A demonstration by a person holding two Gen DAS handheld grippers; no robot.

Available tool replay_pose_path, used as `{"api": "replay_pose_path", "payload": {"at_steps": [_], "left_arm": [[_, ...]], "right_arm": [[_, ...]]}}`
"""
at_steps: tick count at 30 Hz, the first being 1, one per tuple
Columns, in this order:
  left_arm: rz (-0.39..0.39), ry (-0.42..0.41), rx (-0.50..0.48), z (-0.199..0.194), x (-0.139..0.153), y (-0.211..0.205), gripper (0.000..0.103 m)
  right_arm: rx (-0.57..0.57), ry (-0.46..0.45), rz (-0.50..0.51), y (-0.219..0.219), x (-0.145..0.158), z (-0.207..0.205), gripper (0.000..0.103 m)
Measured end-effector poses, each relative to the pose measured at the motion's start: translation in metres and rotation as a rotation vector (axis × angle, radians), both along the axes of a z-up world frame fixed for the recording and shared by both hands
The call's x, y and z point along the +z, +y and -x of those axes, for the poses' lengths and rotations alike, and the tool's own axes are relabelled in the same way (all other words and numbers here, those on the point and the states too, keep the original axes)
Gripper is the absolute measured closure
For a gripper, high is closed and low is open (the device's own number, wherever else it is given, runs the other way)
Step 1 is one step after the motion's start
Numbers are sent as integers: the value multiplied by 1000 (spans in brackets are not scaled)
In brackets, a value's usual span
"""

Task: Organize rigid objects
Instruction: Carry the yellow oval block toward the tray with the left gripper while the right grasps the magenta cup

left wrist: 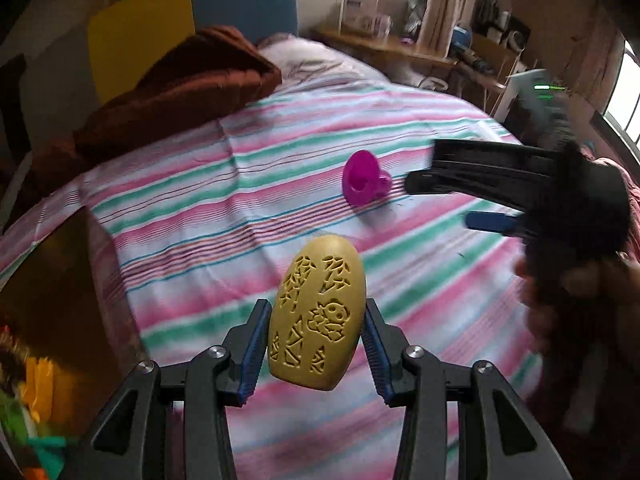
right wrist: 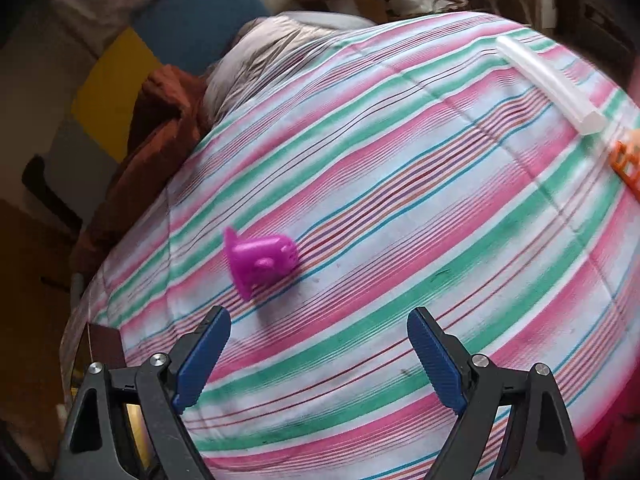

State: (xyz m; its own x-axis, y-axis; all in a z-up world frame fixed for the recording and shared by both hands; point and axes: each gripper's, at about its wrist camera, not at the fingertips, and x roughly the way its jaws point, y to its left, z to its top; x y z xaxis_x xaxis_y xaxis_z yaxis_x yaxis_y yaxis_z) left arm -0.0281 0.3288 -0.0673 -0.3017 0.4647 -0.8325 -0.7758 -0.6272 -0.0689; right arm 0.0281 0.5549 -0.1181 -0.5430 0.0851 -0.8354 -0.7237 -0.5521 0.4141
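My left gripper (left wrist: 316,344) is shut on a yellow egg-shaped piece with cut-out patterns (left wrist: 318,312) and holds it above the striped bedspread (left wrist: 192,248). A magenta plastic cup-like piece (left wrist: 362,178) lies on its side on the bed ahead; it also shows in the right wrist view (right wrist: 260,260). My right gripper (right wrist: 320,356) is open and empty, a little short of the magenta piece and to its right. In the left wrist view the right gripper (left wrist: 440,200) comes in from the right, its tips beside the magenta piece.
A clear plastic tube (right wrist: 548,84) and an orange piece (right wrist: 628,164) lie at the bed's far right. A brown blanket (left wrist: 180,88) is heaped at the back left. A box with colourful items (left wrist: 36,400) stands at the left. Desks stand behind the bed.
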Motion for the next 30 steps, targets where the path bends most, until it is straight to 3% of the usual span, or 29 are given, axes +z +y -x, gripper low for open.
{"api": "replay_pose_path", "payload": {"at_steps": [3,11,16,17,19,20,30], "left_arm": [[-18,6,6,-12,9,-21,58],[-82,3,51,-22,24,-75,58],[-105,5,119,-15,32,-106,58],[-106,7,135,-13,33,-113,58],[-108,12,156,-11,36,-124,58],[-109,22,171,-10,37,-131,58],[-116,79,300,-4,40,-176,58]], "right_arm": [[43,12,54,-6,-7,9,11],[156,-83,-96,-11,0,57,2],[184,-184,-172,2,-10,85,2],[197,-197,-180,2,-15,89,9],[218,-256,-205,-2,-23,94,40],[220,-283,-265,-8,-21,94,50],[489,-224,-262,-85,-21,62,49]]}}
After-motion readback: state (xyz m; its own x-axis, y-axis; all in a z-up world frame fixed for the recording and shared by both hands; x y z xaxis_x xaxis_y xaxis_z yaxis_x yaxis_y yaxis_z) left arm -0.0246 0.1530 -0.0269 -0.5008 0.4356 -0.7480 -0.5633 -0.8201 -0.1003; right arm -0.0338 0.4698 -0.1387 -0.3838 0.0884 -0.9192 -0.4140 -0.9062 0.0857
